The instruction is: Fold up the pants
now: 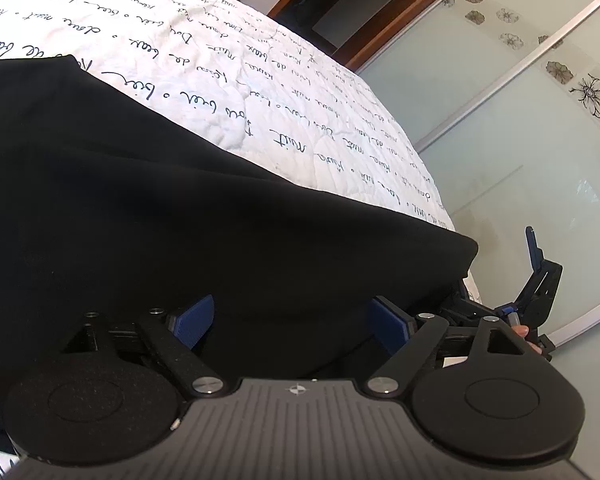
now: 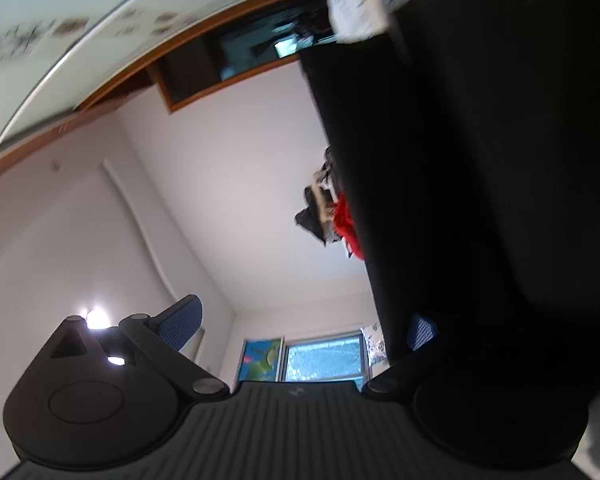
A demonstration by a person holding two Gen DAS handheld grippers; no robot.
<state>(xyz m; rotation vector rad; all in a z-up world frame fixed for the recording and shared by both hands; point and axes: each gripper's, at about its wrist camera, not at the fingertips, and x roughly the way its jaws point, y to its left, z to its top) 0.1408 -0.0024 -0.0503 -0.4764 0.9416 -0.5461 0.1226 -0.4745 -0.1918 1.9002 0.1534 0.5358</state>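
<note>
Here the black pants lie spread on the bed's white script-printed quilt, one edge reaching the bed's corner. The left hand-held gripper stands wide open at that near edge, fabric between its blue pads, not pinched. Beside the corner, the right hand-held gripper is also spread apart; pants cloth drapes over one finger, unclamped.

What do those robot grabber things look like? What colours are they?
Each is mostly black. The left gripper has two blue textured finger pads, black link bars with silver screws, two round black discs, and a ridged grey body bearing a small compass-like mark. The right gripper looks the same, with dotted blue pads.
</note>
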